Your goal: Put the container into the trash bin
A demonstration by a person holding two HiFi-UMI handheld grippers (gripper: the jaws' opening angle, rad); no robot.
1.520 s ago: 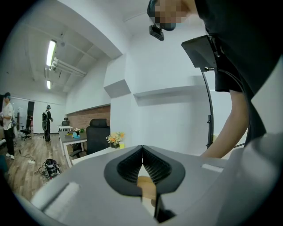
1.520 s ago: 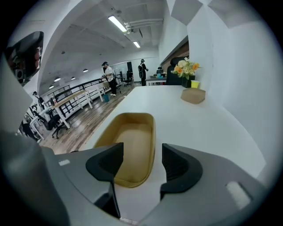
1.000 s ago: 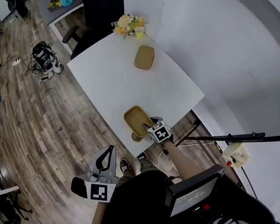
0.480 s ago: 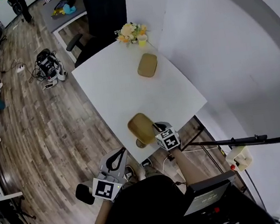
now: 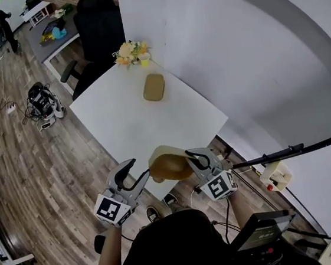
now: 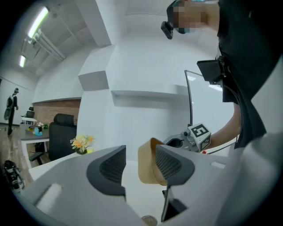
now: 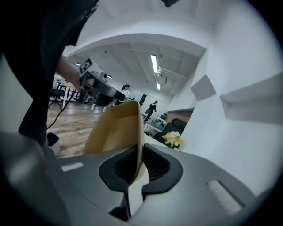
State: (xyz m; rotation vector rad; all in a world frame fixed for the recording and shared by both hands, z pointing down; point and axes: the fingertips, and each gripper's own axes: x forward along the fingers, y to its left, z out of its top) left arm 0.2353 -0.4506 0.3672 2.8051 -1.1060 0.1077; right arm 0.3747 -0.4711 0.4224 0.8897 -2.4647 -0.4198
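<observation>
A tan paper container (image 5: 168,163) hangs tilted in the air off the near corner of the white table (image 5: 146,122). My right gripper (image 5: 191,156) holds it by one wall, and its jaws are still closing on that wall. In the right gripper view my right gripper (image 7: 138,154) pinches the container (image 7: 116,129) at its rim. My left gripper (image 5: 133,169) is just left of the container with its jaws opening. In the left gripper view the container (image 6: 146,168) shows in the gap of my left gripper (image 6: 139,152), with neither pad touching it.
A second tan piece (image 5: 154,87) lies on the table's far side near a flower bunch (image 5: 130,51). A black office chair (image 5: 98,23) stands behind the table, a white wall to the right. A black pole (image 5: 275,157) juts in at the right. A small dark object (image 5: 99,243) sits on the wood floor.
The right gripper shut on the container at the table's edge and lifted it well clear of the table. The left gripper came up beside it and opened.
</observation>
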